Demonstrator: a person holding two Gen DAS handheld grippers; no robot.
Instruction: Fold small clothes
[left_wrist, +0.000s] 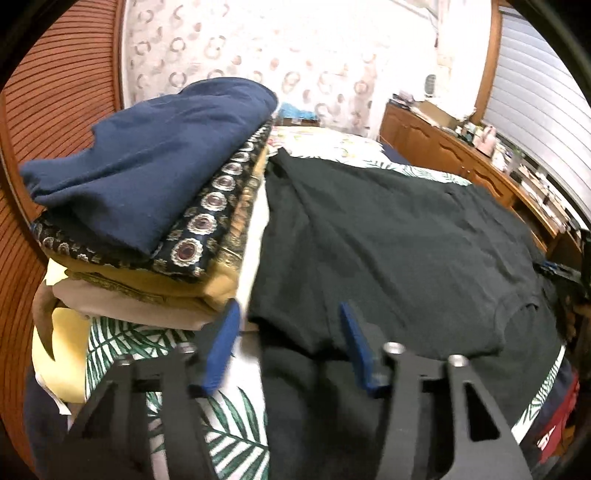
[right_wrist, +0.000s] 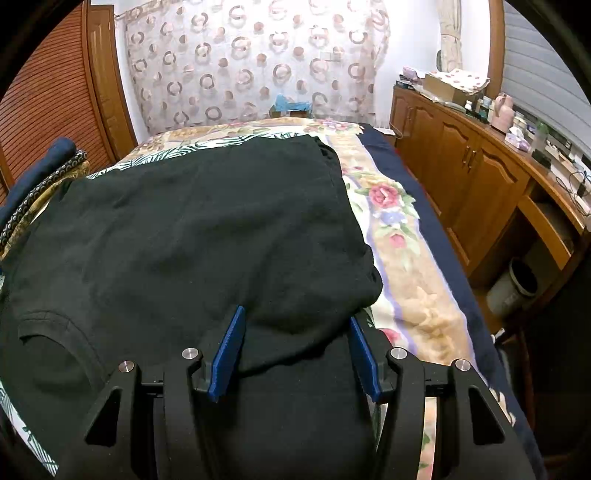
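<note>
We hold a two-finger gripper in each hand over a bed (right_wrist: 413, 266) whose floral and leaf-printed cover shows around a black T-shirt (right_wrist: 207, 221) spread flat across it, the collar lying near us on the left in the right wrist view. Our right gripper (right_wrist: 297, 328) points down at the shirt's near right corner, where the fabric is bunched into a rounded fold; its blue fingers (right_wrist: 231, 354) stand apart on either side of that bulge, and we cannot tell whether the pads press on the cloth or merely flank it. Our left gripper (left_wrist: 291, 325) sits at the shirt's left edge, its blue fingers (left_wrist: 221, 354) parted, one over the leaf-printed cover and the other over the black fabric; the view is blurred there, and the pads do not seem to clamp anything, so we read its jaws as open. Just beside the shirt on the left rises a stack of folded clothes (left_wrist: 155, 236), with a navy garment (left_wrist: 147, 158) on top, a dark piece with round medallions under it, then mustard and pale layers. A long wooden cabinet (right_wrist: 469, 184) cluttered with small items runs along the right wall, a ring-patterned curtain (right_wrist: 255, 62) hangs behind the bed, and a slatted wooden door (right_wrist: 48, 110) stands at the left.
</note>
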